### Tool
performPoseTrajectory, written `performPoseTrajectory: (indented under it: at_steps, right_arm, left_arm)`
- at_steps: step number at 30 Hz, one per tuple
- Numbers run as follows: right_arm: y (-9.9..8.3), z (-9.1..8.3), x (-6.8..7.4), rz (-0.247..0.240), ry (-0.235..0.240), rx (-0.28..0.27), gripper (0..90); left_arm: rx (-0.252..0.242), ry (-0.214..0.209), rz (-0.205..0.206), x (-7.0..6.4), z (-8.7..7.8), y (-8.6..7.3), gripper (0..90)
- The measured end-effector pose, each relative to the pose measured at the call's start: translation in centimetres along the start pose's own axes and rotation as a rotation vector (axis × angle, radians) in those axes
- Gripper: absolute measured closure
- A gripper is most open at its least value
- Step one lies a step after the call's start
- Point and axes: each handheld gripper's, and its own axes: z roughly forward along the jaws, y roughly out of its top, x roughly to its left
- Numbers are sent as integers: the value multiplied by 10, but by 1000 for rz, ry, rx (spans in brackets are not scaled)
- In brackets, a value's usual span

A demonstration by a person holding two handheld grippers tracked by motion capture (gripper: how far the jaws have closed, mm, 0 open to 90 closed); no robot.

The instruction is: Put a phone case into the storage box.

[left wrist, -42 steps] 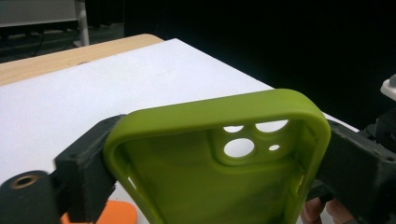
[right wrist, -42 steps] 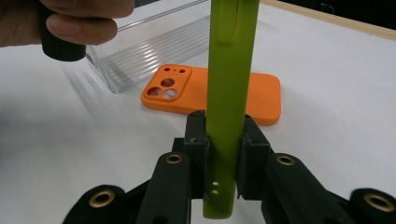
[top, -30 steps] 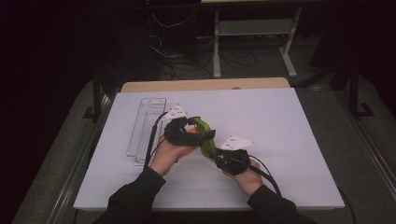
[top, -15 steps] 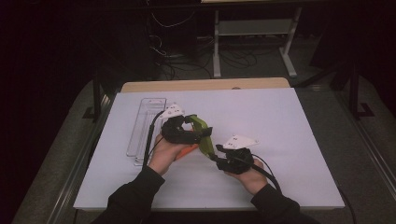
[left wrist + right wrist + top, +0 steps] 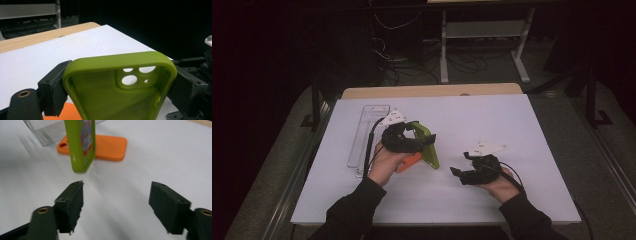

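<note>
Right gripper (image 5: 116, 200) with black jaws spread wide over the white tabletop (image 5: 155, 157); ahead, a lime-green silicone phone case (image 5: 80, 147) stands upright, a flat orange phone case (image 5: 107, 146) behind it.

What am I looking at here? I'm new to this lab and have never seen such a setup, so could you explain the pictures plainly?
A person sits at a white table and holds a hand tool with two black jaws in each hand. The high view looks down from above; the other two pictures come from small cameras riding on each tool, looking along its jaws.

The left gripper is shut on a green phone case, holding it up by its sides; the camera cut-outs show in the left gripper view. The right gripper is open and holds nothing.

On the table lie an orange phone case, beside the green one, and a clear plastic tray farther left.
</note>
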Motion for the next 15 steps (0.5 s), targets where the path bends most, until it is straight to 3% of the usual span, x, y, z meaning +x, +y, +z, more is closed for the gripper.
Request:
performPoseTrajectory:
  at_steps: [15]
  right_arm:
    - [-31, -23, -21, 32, -76, -56, 13]
  left_arm:
    - [2, 7, 3, 2, -4, 3, 144]
